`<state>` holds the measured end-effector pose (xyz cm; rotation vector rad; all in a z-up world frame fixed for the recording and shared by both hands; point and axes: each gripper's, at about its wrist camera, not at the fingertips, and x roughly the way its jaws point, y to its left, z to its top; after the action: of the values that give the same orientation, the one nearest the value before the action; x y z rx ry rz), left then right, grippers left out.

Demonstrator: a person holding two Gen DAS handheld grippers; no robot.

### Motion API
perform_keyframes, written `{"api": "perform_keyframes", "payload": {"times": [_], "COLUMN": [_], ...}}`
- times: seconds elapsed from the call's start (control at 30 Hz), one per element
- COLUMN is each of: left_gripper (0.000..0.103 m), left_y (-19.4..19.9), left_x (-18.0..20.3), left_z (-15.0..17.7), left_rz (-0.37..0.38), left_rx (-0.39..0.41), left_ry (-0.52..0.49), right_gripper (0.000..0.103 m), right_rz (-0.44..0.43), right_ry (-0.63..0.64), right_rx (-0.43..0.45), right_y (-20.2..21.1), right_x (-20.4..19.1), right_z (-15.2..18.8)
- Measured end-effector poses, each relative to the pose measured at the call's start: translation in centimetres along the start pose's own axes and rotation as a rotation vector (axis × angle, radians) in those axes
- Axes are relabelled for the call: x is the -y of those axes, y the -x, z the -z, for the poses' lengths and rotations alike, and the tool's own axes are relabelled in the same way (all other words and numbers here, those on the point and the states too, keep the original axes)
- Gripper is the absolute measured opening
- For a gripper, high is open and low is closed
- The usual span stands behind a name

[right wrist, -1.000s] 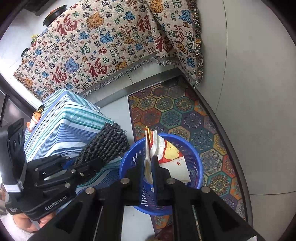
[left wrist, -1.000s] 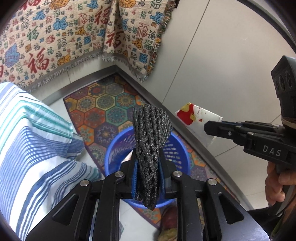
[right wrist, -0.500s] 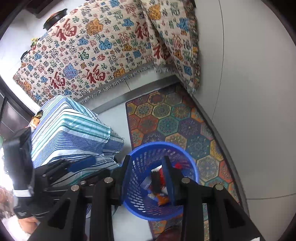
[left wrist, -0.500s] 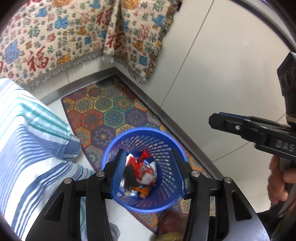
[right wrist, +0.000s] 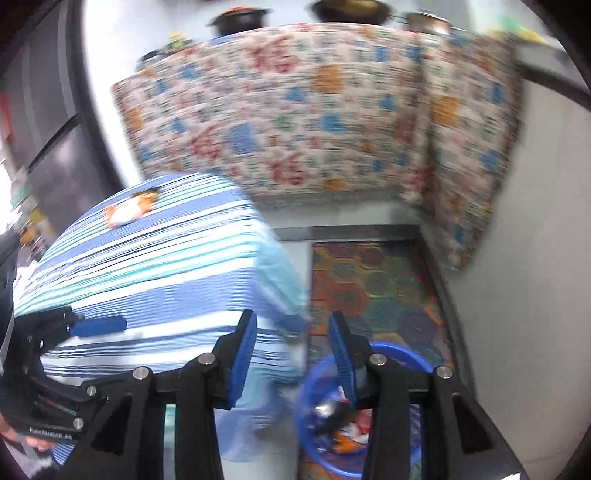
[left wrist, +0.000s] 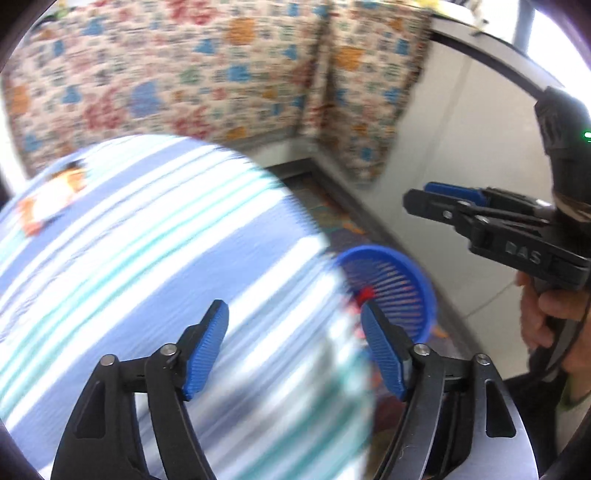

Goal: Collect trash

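The blue perforated bin (left wrist: pixel 395 288) stands on the floor beside the striped table; in the right wrist view (right wrist: pixel 332 421) it holds several wrappers (right wrist: pixel 347 432). My left gripper (left wrist: pixel 293 350) is open and empty over the table's striped cloth (left wrist: pixel 147 258). My right gripper (right wrist: pixel 291 354) is open and empty, above the table edge and the bin; it also shows in the left wrist view (left wrist: pixel 443 203). An orange and white wrapper (left wrist: pixel 48 203) lies at the far end of the striped cloth, also in the right wrist view (right wrist: pixel 129 210). Both views are motion-blurred.
A patterned blanket (right wrist: pixel 295 122) hangs over a counter behind. A colourful hexagon rug (right wrist: pixel 373 284) lies under the bin, against a white wall (right wrist: pixel 517 295). Pots (right wrist: pixel 240 16) stand on the counter top.
Both grippers let go of their trash into the bin, the black net and the red-white wrapper. They have since opened wide and swung up and left toward the striped table.
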<state>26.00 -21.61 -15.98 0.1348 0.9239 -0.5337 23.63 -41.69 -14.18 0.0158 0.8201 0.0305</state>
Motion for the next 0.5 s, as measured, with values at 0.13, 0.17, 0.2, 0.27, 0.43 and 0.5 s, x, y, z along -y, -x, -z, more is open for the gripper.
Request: {"api": "perform_keyframes", "payload": {"times": [0.13,0.17,0.2,0.27,0.43,0.5], "left_gripper": [0.084,0.084,0.084,0.083,0.084,0.085], "left_y": [1.4,1.6,1.5,1.2,-0.8,-1.8], "left_x": [-6.9,-9.0,-10.9,-14.4,-20.9,-22.6], "left_z": [1.2,1.4,1.5,1.4,0.6,0.0], "left_rz": [-0.146,-0.176,-0.2,-0.226,-0.24,-0.223], "left_rx": [-0.005,-0.009,-0.012,-0.013,-0.013,-0.011], "left_ry": [0.064,0.087,0.108,0.137,0.109,0.086], "right_gripper": [0.046,0.046,0.046,0.046,0.05,0.053], "right_rz": [-0.076,-0.092,-0.108,-0.118,-0.095,-0.093], "right_ry": [0.102,0.12,0.14,0.192,0.297,0.306], "right_rx": [-0.038,-0.057,-0.075,-0.096,-0.098,-0.098], "right_y": [-2.8,-3.6,-4.4,-5.7,-7.8,-8.0], "right_x": [-7.0,-8.5,-9.9,-12.6,-16.2,-16.5], "right_z": [-0.2,-0.1,0.0,0.4,1.4,1.4]}}
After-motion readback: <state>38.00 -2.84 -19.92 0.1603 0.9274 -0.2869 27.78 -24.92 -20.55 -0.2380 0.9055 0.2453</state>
